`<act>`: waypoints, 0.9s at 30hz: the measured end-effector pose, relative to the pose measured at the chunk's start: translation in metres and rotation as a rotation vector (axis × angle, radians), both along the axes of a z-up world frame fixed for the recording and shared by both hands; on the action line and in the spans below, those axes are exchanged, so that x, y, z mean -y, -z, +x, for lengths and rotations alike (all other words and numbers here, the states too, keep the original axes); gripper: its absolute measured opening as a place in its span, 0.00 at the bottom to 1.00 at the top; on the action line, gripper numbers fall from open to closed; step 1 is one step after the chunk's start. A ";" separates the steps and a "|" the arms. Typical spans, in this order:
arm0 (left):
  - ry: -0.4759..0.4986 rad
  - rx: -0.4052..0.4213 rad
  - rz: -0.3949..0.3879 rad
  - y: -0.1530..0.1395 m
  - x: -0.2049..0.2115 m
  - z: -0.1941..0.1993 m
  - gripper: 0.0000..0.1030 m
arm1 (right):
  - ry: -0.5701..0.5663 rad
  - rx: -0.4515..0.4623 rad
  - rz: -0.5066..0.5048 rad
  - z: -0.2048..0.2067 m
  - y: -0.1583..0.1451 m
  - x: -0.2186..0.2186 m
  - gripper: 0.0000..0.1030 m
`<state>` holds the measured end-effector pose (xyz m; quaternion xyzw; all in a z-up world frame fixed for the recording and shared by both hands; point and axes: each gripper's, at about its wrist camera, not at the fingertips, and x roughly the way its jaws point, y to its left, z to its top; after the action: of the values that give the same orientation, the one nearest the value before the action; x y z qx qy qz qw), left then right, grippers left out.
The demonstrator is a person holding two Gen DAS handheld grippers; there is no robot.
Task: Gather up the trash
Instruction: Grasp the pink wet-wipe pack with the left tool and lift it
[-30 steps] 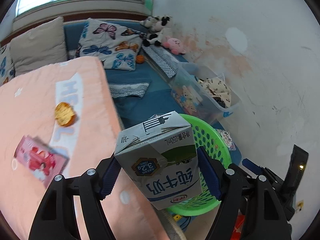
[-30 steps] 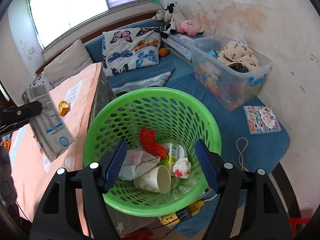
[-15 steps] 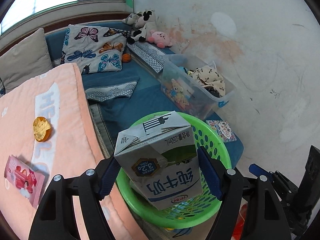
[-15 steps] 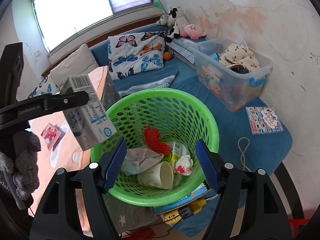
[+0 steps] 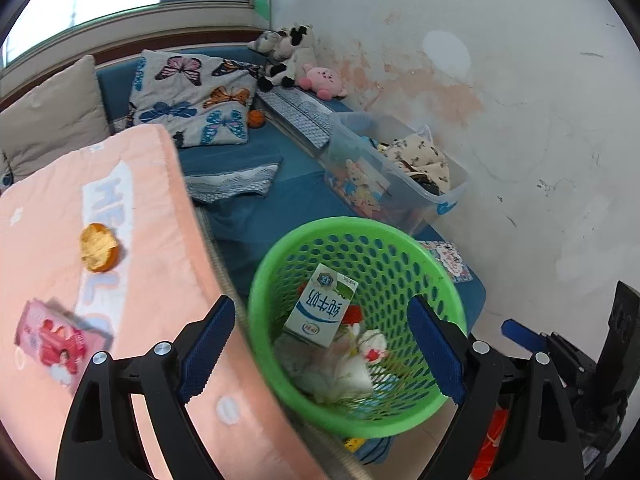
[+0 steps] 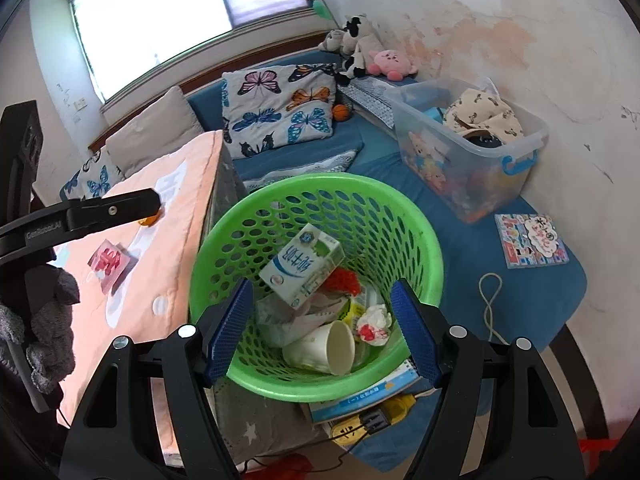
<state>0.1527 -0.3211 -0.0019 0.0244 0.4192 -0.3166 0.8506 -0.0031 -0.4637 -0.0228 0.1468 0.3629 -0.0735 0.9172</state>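
A green mesh basket [image 5: 424, 256] [image 6: 420, 240] stands beside a peach-covered bed. A white and blue milk carton [image 5: 320, 306] [image 6: 302, 264] lies inside it on a paper cup [image 6: 324, 350], crumpled paper and a red net. My left gripper [image 5: 320, 354] is open and empty above the basket's near rim. My right gripper [image 6: 322, 330] is open and empty over the basket. On the bed lie an orange peel [image 5: 98, 248] and a pink packet [image 5: 60, 336] [image 6: 108, 260].
A clear plastic bin [image 6: 472, 148] of toys stands on the blue mat by the wall. Butterfly pillows [image 5: 192, 114] and plush toys [image 6: 360, 52] sit at the back. A booklet [image 6: 532, 240] and a cord lie on the mat. Books and a power strip [image 6: 372, 416] lie under the basket.
My left gripper has opened and the milk carton has dropped into the green basket. The right gripper has stayed open over the basket.
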 end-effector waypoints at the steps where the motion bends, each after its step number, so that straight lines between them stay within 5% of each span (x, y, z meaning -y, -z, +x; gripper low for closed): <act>1: -0.007 -0.001 -0.001 0.000 -0.007 0.000 0.82 | -0.005 0.001 -0.001 0.001 -0.001 -0.001 0.70; 10: -0.114 0.012 0.032 -0.001 -0.063 0.002 0.82 | -0.067 0.018 -0.016 0.015 -0.012 -0.025 0.70; 27: -0.570 -0.153 0.042 0.033 -0.200 0.063 0.81 | -0.193 0.014 -0.016 0.053 -0.010 -0.072 0.70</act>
<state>0.2157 -0.1216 -0.0350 -0.1006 0.4785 -0.0572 0.8704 0.0501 -0.3919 -0.0132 0.1042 0.3685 0.0135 0.9237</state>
